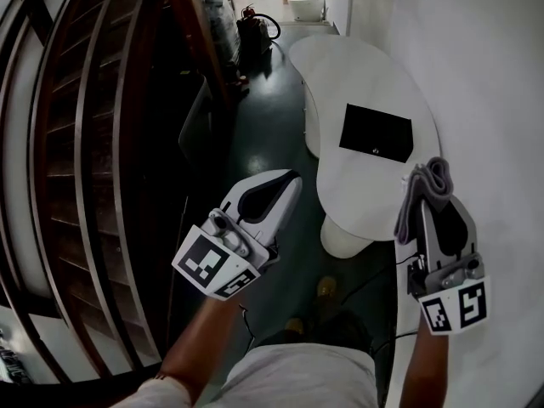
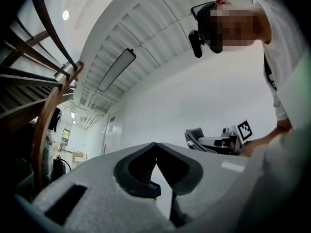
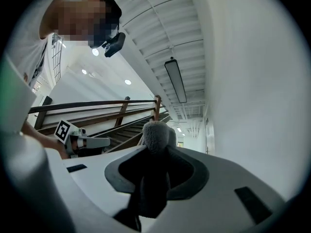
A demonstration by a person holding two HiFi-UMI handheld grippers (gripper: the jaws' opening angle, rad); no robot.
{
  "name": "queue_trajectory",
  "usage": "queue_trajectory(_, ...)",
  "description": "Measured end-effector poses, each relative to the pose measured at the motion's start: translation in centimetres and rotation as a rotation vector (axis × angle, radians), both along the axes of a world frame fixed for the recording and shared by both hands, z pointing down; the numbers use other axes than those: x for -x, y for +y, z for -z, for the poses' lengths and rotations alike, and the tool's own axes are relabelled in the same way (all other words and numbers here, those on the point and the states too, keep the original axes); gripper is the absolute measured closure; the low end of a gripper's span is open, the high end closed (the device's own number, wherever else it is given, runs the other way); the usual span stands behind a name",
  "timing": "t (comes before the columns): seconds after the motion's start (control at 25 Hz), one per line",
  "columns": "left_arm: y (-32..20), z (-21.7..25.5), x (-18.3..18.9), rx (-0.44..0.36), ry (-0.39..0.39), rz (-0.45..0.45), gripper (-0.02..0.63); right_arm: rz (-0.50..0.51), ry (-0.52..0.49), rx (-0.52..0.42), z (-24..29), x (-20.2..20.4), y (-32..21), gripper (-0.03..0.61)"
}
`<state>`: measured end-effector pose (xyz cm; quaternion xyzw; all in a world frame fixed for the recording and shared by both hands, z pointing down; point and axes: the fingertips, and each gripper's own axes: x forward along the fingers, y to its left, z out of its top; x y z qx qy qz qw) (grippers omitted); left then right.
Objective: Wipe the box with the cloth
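- Nearest to me, the person's forearms came up from the bottom of the head view, one gripper in each hand. Both marker cubes faced the camera, and the person's shoes (image 1: 325,289) showed on the dark floor (image 1: 272,117) between them.
- The left gripper (image 1: 291,179) hung over that floor, to the left of the counter. Its own view showed the fingers pressed together tip to tip with nothing between them.
- The right gripper (image 1: 429,195) was raised beside the white wall (image 1: 493,100), at the counter's near right edge. Its fingers were clamped on the cloth (image 1: 427,181), a grey folded wad that stuck out past the fingertips.
- Just beyond the grippers stood the counter (image 1: 365,75), white with a curved outline on a pale pedestal.
- The box (image 1: 376,133) lay flat on the counter, black and rectangular. It was farther along than the cloth and apart from it, and neither gripper touched it.
- To the left, a wooden staircase (image 1: 85,143) with dark rails curved up the side of the view.
- Farthest off, past the end of the counter, some dark equipment (image 1: 255,28) sat on the floor. Pale containers (image 1: 304,7) stood behind it, too small for me to make out further.
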<state>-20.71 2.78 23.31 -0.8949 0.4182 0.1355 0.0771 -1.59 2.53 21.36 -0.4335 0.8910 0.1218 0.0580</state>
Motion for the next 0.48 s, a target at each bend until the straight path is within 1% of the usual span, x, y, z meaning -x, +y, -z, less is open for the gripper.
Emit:
queue_trajectory(0.08, -1.3, 0.1, -0.2, 0.004, -0.004, 0.001, 0.598, 0.001, 0.0, 0.0, 0.2, -0.2, -1.4, 0.479)
queue_trajectory(0.24, -2.7, 1.5, -3.1, 0.011, -0.015, 0.012, 0.598, 0.015, -0.003, 0.001, 1.5, -3.0, -3.0, 0.479)
queue_trajectory(0.36, -5.5, 1.1, -3.4, 0.016, -0.022, 0.01, 0.598, 0.012, -0.011, 0.002, 0.8, -3.5, -5.7, 0.479)
queue_trajectory(0.48, -8.0, 1.3, -5.0, 0.02, -0.03, 0.008, 0.598, 0.008, -0.012, 0.004, 1.0, -5.1, -8.3, 0.479)
